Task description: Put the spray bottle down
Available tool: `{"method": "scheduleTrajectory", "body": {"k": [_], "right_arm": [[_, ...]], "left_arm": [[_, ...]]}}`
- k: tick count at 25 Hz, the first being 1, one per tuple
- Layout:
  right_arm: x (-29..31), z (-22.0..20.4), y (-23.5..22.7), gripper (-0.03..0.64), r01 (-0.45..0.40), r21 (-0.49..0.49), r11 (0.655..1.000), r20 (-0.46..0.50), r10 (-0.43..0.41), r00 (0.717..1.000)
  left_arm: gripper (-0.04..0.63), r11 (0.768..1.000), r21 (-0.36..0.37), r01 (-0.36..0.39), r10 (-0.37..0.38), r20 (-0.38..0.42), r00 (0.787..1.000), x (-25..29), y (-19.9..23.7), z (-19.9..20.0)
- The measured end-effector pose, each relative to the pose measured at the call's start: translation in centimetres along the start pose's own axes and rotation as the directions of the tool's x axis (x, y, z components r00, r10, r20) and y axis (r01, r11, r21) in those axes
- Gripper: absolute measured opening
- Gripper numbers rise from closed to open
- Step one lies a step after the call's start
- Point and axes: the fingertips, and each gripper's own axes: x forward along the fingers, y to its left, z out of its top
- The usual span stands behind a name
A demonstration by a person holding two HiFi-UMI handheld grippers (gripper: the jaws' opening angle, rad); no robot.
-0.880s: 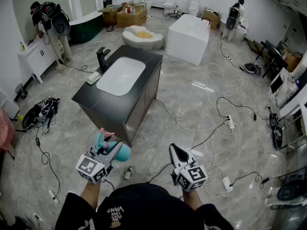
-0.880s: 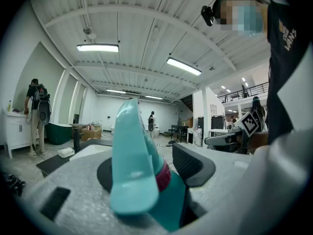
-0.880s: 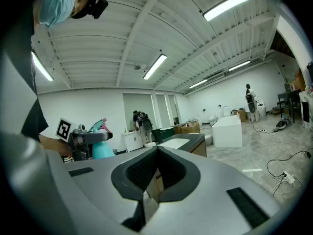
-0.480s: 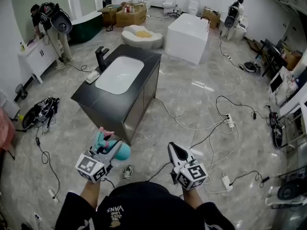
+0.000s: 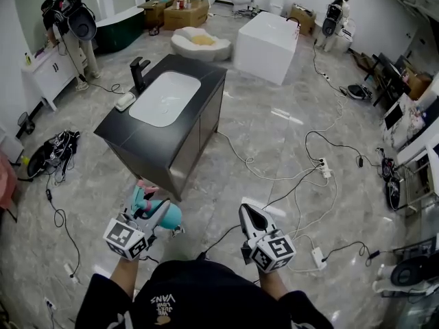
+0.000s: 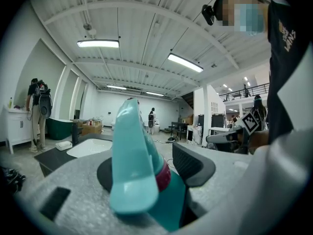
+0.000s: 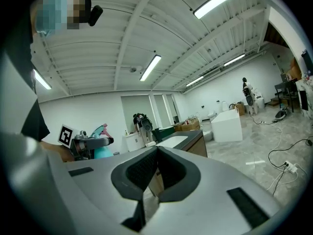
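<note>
While hovering above the grey marble floor (image 5: 274,142), short of the near corner of the black bench (image 5: 116,130), clamping the teal spray bottle (image 5: 167,216) in the left hand-held gripper (image 5: 153,211), both pads pressing on the bottle's body just below its dark pink collar. Carrying the bottle clear of the floor and well apart from the bench, pink top end (image 5: 145,184) lying on the bench side (teal trigger filling the middle of the left gripper view). Holding the right hand-held gripper (image 7: 155,169) roughly level beside it, apart from the bottle, jaws pressing together on nothing. Sitting on the bench: a white sink basin (image 5: 164,99) taking up the middle, a black faucet (image 5: 138,74) toward the far left corner, a small white dish (image 5: 125,101) at the left edge. Trailing over the floor to the right of the bench: white cables (image 5: 302,177).
</note>
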Motion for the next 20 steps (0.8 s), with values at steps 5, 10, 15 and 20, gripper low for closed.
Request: {"method": "scheduleTrajectory", "body": {"k": [5,10,15,20], "right_arm": [[1.8,-0.5,-2.7,0.008,0.034,0.023,0.999,-0.018,-0.033,0.999],[6.0,1.4,-5.7,0.008,0.061,0.015,0.998,-0.009,-0.061,0.998],[11.5,4.1,-9.2,0.008,0.091,0.006,0.996,0.001,-0.091,0.996],[17.1,6.0,-12.6,0.008,0.106,0.008,0.994,0.013,-0.106,0.994]], "left_arm": [[0.215,0.999,-0.001,0.032,-0.032,-0.002,0.999,3.6,1.2,-0.2],[0.215,0.999,-0.012,0.036,-0.036,0.02,0.999,8.7,5.4,0.8],[0.215,0.999,-0.014,0.04,-0.04,0.033,0.999,14.3,10.9,2.6],[0.215,0.999,-0.01,0.049,-0.048,0.042,0.998,19.4,15.6,3.8]]}}
